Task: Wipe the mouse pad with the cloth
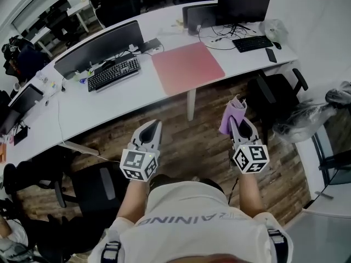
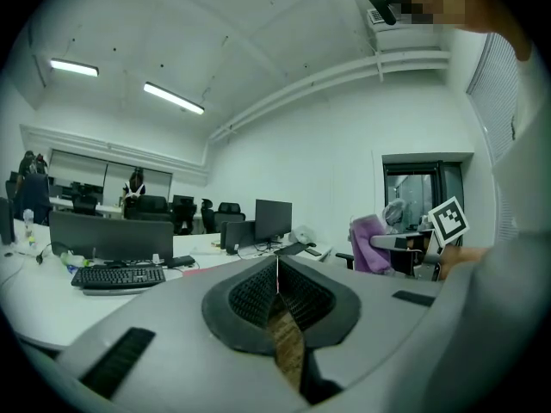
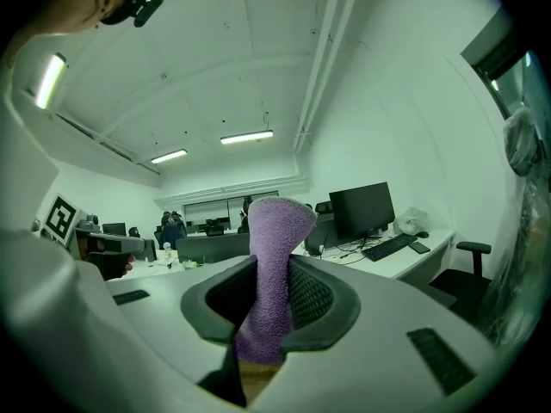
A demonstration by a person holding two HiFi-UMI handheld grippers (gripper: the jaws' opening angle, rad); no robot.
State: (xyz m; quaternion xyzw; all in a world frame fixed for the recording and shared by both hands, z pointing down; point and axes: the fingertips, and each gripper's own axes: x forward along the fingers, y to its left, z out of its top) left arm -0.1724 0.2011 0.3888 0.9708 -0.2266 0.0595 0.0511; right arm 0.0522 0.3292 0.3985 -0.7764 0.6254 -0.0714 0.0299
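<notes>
A pink mouse pad (image 1: 187,67) lies flat on the long white desk (image 1: 109,100), between two workstations. My right gripper (image 1: 236,120) is shut on a purple cloth (image 1: 232,116), which stands up folded between its jaws (image 3: 272,265). It hangs over the wooden floor, short of the desk edge and right of the pad. My left gripper (image 1: 151,130) is shut with nothing in it, also over the floor in front of the desk. In the left gripper view the jaws (image 2: 277,282) meet, and the purple cloth (image 2: 372,244) shows to the right.
A black keyboard (image 1: 114,73) and monitor (image 1: 98,47) stand left of the pad. Another monitor (image 1: 243,5), keyboard (image 1: 252,43) and phone (image 1: 271,55) sit at the right. A black chair (image 1: 277,95) stands right of the desk leg (image 1: 191,103), another chair (image 1: 90,188) at lower left.
</notes>
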